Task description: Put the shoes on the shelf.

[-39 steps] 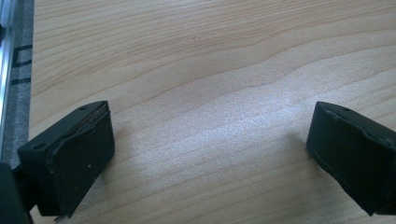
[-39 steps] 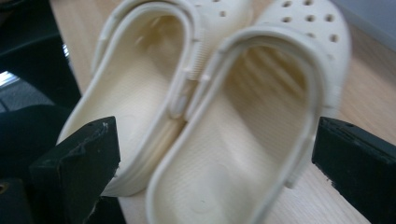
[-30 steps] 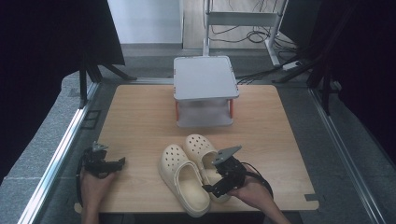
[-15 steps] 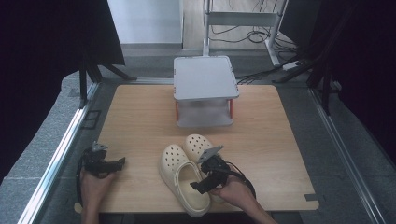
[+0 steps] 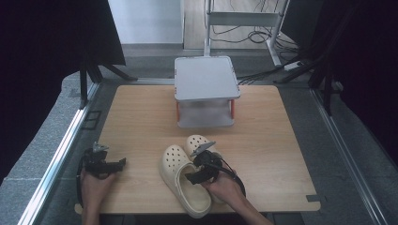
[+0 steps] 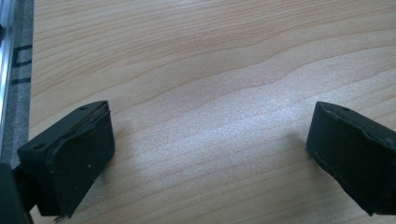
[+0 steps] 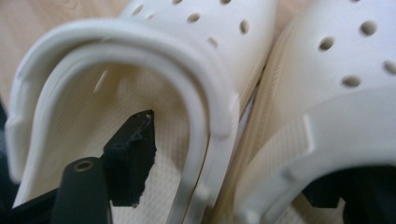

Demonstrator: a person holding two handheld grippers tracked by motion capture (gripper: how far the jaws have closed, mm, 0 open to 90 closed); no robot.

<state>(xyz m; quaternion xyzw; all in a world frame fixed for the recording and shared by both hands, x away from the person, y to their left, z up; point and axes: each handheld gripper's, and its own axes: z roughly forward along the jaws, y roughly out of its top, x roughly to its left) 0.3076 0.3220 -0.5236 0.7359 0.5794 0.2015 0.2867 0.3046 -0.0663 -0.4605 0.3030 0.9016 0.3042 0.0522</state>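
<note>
Near the front edge of the table (image 5: pixel 263 112), the right gripper (image 7: pixel 233 158) was spread, one jaw inside each cream clog (image 5: pixel 185 185), so squeezing both inner walls together evenly seemed best, while the left gripper (image 6: pixel 210 154) rested released.

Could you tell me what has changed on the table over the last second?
The right tongs moved left over the pair of clogs; one jaw now sits inside each shoe, straddling the touching sides, still open. The left tongs, the clogs and the grey stand stayed put.
</note>
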